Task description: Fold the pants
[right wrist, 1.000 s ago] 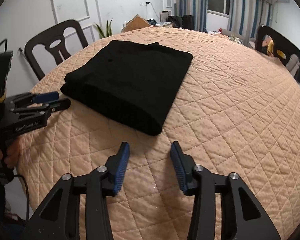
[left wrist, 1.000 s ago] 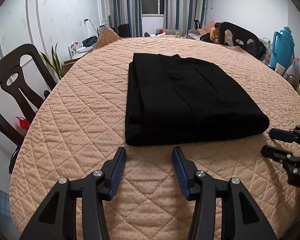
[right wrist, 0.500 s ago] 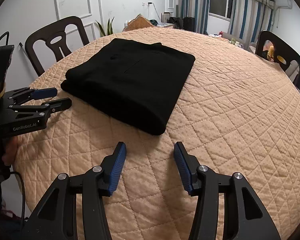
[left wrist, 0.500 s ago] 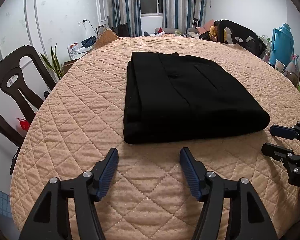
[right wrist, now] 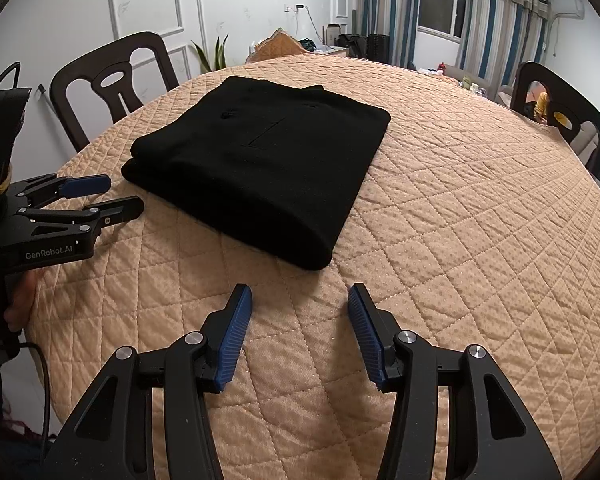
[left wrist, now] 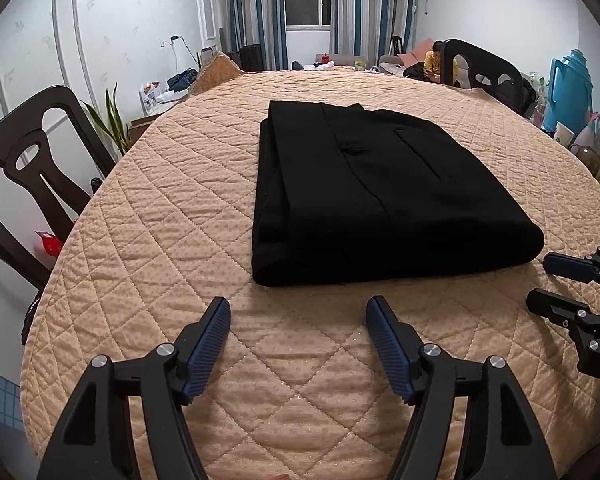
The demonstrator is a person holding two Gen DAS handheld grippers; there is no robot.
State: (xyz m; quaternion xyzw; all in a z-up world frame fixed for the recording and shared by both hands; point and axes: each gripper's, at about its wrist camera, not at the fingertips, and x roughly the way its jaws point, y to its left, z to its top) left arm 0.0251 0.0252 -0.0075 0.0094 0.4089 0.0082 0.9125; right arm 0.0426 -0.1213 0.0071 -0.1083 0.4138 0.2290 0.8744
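1. Black woven pants (left wrist: 364, 196), folded into a thick flat rectangle, lie on the peach quilted table cover (left wrist: 152, 216) in the left wrist view, just beyond the left gripper (left wrist: 298, 306). Its jaws are spread wide and hold nothing. The right gripper (left wrist: 550, 282) shows at the right edge, near the bundle's near right corner, apart from it.

2. Seen from the right wrist, the same bundle (right wrist: 260, 160) sits ahead and left of the right gripper (right wrist: 300, 294), whose jaws are also spread and bare. The left gripper (right wrist: 118, 196) hovers just beside the stacked left corner.

3. Judging by the tidy stack, folding looks essentially done; the best finish is to lift both tools clear without brushing the layered edges.

4. Against the frames a second ago, the left jaws have opened wider, the right ones slightly, and the bundle itself has not shifted.
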